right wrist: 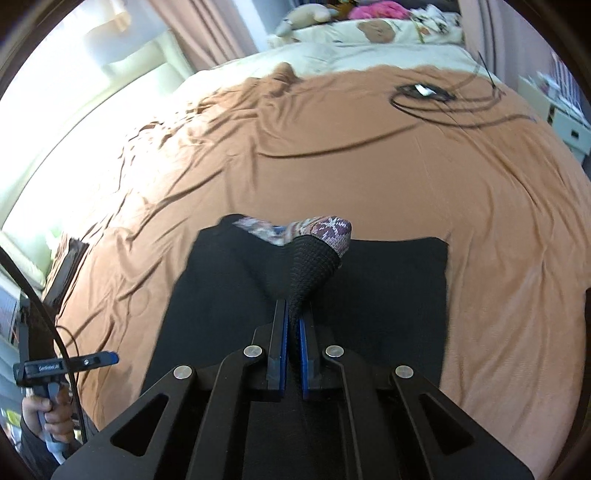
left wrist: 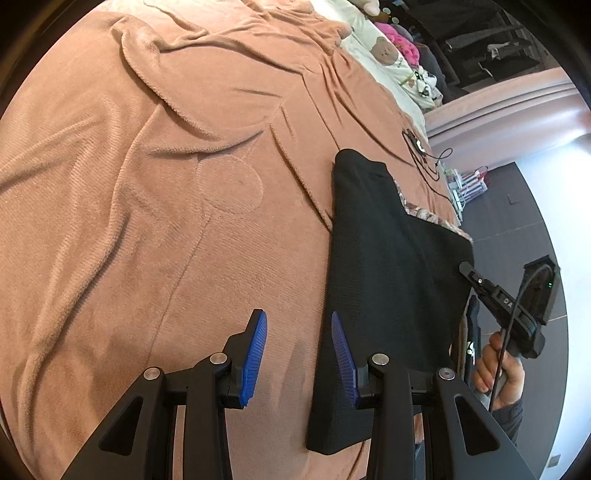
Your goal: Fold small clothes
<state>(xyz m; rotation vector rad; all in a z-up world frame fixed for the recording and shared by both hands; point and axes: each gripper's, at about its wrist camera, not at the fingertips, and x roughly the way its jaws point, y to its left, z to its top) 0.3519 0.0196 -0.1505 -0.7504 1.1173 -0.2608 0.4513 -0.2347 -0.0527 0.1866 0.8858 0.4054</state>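
Observation:
A black knit garment (left wrist: 391,266) with a patterned purple lining (right wrist: 325,227) lies flat on the brown blanket (left wrist: 147,184). In the right wrist view my right gripper (right wrist: 293,314) is shut on a pinched fold of the black garment (right wrist: 314,264), lifted above the rest of it (right wrist: 399,280). My left gripper (left wrist: 299,325) is open and empty, hovering over the blanket at the garment's left edge, its right finger (left wrist: 343,354) over the black cloth. The right gripper shows in the left wrist view (left wrist: 467,267) at the garment's far edge. The left gripper shows in the right wrist view (right wrist: 110,357) at the left.
A black cable with a small white device (right wrist: 424,90) lies on the blanket beyond the garment. Cream bedding with bear prints (left wrist: 388,55) and plush toys (right wrist: 306,14) lie at the bed's head. A dark floor (left wrist: 517,221) borders the bed's edge.

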